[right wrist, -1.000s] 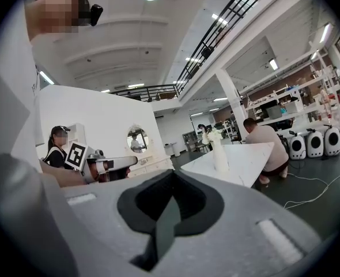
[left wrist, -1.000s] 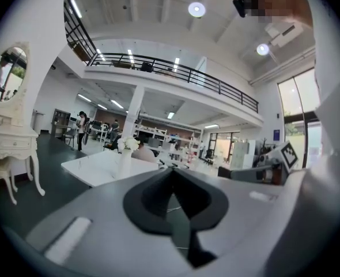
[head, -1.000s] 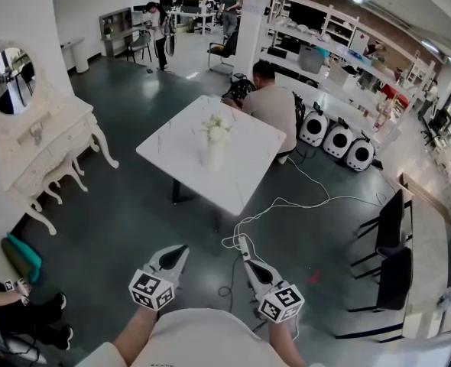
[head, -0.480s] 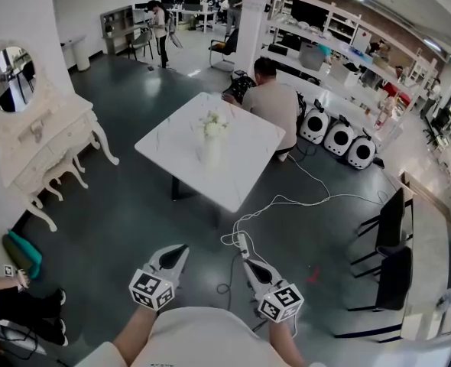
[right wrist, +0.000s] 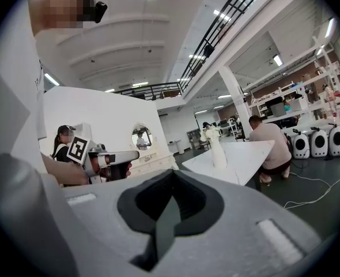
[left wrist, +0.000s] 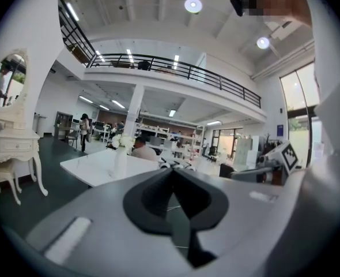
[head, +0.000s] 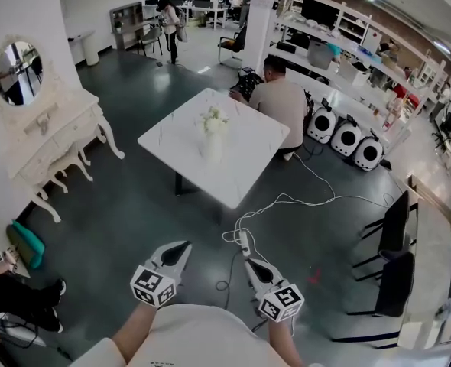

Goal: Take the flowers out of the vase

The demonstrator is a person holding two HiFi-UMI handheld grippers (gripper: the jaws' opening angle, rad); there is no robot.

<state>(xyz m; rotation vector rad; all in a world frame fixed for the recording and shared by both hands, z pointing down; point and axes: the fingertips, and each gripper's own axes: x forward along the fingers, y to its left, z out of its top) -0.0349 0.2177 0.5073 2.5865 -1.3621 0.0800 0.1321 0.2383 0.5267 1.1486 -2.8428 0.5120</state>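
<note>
White flowers (head: 212, 119) stand in a tall white vase (head: 211, 147) on a white marble table (head: 172, 140), far ahead in the head view. My left gripper (head: 183, 248) and right gripper (head: 248, 261) are held side by side close to my body over the dark floor, well short of the table. Both are shut with nothing between their jaws. The left gripper view shows the vase (left wrist: 121, 161) small at left beyond the left gripper (left wrist: 173, 172). In the right gripper view the vase (right wrist: 218, 153) stands right of centre beyond the right gripper (right wrist: 171, 175).
A person (head: 281, 102) crouches at the table's far side. A white dressing table with an oval mirror (head: 53, 140) lines the left wall. A white cable and power strip (head: 244, 243) lie on the floor ahead. Black chairs (head: 390, 239) stand at right; someone's legs (head: 15, 297) show lower left.
The view has crept a little toward the table, which now sits slightly nearer. Both grippers keep their place in front of me and stay shut.
</note>
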